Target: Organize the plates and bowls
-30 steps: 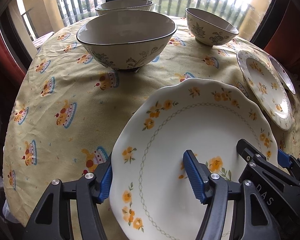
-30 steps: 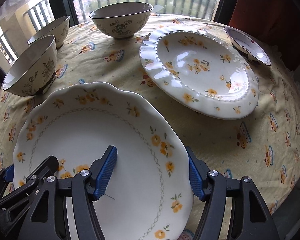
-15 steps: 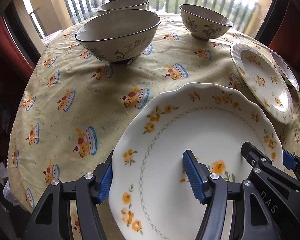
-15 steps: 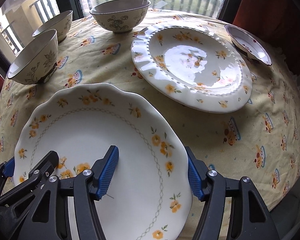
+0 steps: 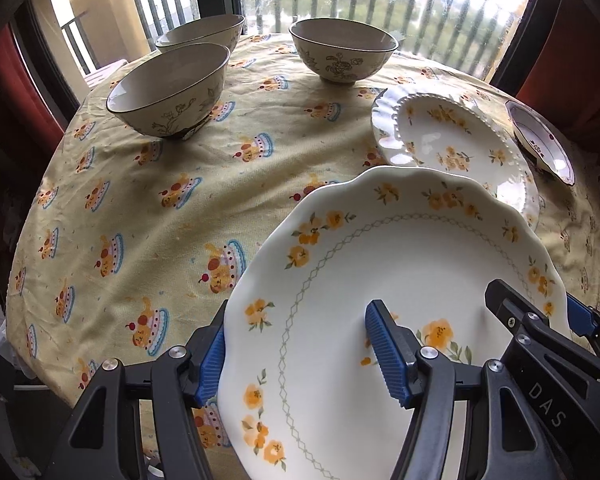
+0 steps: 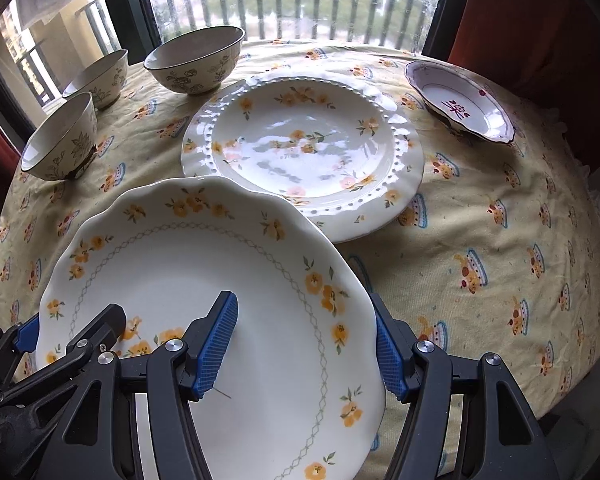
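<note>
Nearest the cameras, both grippers held one scalloped plate with orange flowers: the left gripper was clamped on its left rim, one blue finger under the edge and one on the face, and the right gripper was clamped the same way on its right rim. Compared with a second earlier, the plate had been raised and carried forward and to the right, so that its far edge now overlapped the near rim of the beaded plate, which lay flat on the yellow tablecloth. Whether the two plates touched could not be told. This suggested the scalloped plate was being brought over to stack on the beaded one, with the lowering and release still to come. Beyond and to the right sat a small dish with a dark rim and a red motif, apart from the plates. Farthest back, toward the window, three patterned bowls stood separately and unstacked: the nearest bowl at the left, a second bowl behind it, and a third bowl near the centre.
</note>
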Demonstrator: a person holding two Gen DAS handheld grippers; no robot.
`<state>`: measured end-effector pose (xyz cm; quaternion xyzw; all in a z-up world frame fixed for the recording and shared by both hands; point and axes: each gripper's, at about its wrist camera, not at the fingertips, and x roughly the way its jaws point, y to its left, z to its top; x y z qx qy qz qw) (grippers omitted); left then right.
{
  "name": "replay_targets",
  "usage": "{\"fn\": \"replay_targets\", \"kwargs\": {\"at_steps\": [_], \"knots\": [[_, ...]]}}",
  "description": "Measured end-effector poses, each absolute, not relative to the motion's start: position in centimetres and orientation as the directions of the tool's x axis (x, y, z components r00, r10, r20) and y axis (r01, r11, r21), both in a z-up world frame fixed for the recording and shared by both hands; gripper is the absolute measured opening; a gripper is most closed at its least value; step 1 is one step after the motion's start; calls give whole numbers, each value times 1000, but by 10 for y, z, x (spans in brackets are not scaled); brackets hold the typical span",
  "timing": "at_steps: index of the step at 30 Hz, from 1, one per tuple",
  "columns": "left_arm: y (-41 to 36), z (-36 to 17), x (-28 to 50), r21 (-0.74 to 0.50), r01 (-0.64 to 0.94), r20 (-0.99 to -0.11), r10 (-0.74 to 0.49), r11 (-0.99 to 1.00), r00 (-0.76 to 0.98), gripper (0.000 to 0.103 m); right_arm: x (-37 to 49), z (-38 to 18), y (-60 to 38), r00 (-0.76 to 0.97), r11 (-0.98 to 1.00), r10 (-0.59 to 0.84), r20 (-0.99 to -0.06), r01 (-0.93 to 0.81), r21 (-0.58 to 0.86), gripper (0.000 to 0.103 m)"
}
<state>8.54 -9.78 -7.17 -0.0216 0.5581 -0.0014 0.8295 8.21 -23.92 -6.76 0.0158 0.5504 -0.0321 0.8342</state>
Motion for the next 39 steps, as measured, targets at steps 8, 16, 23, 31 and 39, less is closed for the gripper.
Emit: {"fn": "replay_targets", "kwargs": {"at_steps": [8,16,23,31,39], "knots": [[-155,-64,87,-43,9,-921,-43,999,386,65,79,-59,-299,412,994,-50,-910,110,-5,69],[-208,-68,91,-55,30,-920,-62,998,386,65,78,-61,-355,422,991,-63,-905,135,-6,69],[-254,-77,96,-61,63,-927,-80,996,366,65,79,-69,-402,406,986,-87,-910,167,-20,69],[-289,-92,104,-57,99,-938,-87,994,334,65,84,-84,-439,373,981,-102,-922,191,-31,69],[-313,-103,109,-59,127,-947,-96,990,306,65,85,-95,-465,343,975,-107,-933,219,-31,69]]}}
